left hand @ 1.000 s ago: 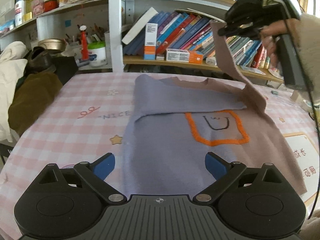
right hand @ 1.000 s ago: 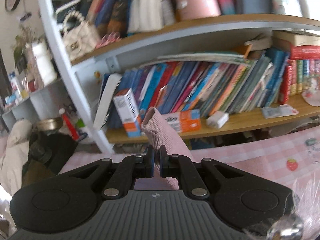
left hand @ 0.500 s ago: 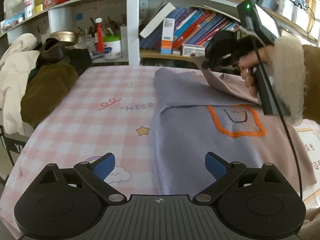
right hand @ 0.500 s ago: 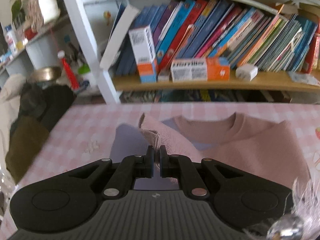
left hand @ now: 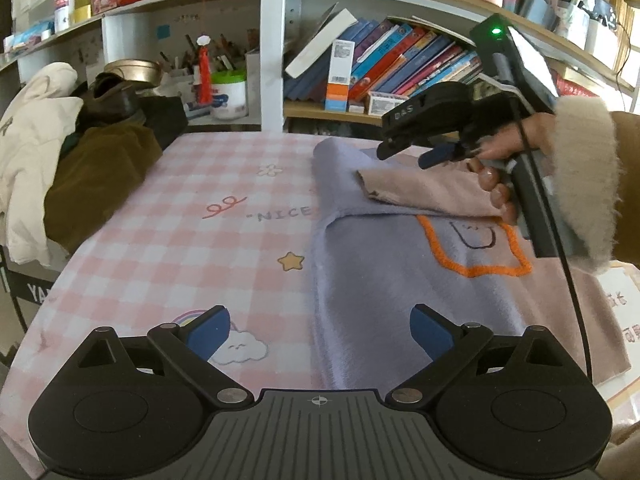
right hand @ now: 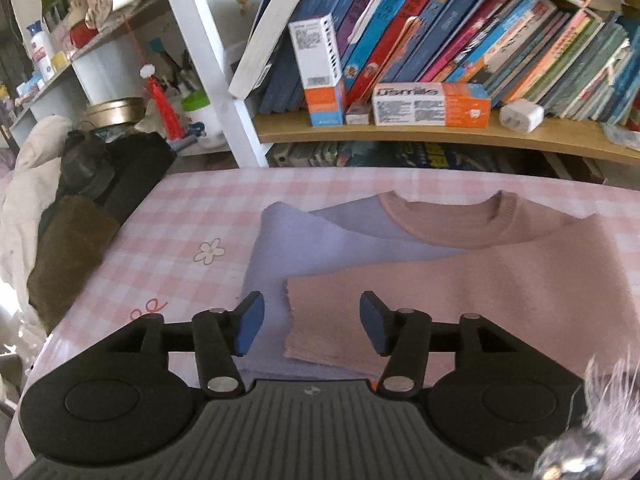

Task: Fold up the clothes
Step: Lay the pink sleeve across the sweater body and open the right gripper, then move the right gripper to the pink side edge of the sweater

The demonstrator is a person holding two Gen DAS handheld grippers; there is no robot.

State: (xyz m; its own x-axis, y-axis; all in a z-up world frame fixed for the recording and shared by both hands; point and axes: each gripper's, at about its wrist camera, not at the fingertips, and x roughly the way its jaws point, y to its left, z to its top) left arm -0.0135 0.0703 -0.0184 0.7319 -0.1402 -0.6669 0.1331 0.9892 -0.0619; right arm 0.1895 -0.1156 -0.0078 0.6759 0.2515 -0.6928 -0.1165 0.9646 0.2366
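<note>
Sweater (left hand: 404, 280) lies flat on the pink check tablecloth (left hand: 192, 240), neck toward the shelf (right hand: 440, 136), lilac body w/ orange outline patch (left hand: 476, 248) facing up. Lilac sleeve already folded across the chest. Pink sleeve (right hand: 460, 292) now lies folded over it too, cuff end pointing to the left side, resting on the lilac layer.

Change vs 1 s ago: then the right gripper (right hand: 310, 328) was clamped on the pink cuff and held it high, in front of the books; 0.5 s ago it was lower, still pinched, sleeve draped down toward the chest. Now the cuff is out of the tongs, flat on the sweater, and the right fingers (right hand: 250, 328) stand apart, one each side of the cuff's edge, just above it. In the left view the right gripper (left hand: 404, 152) hovers close over the folded sleeve, hand (left hand: 504, 156) around the handle w/ a fuzzy cream sleeve cuff (left hand: 584, 176) behind; touching the fabric or not, cannot tell.

Left gripper (left hand: 320, 332) is wide apart, empty, low over the near hem area, blue pads (left hand: 210, 330) spread; same as in both earlier frames, though its view has swung left, so more tablecloth shows.

Pile of clothes (left hand: 60, 168) sits at the table's left edge, untouched throughout
</note>
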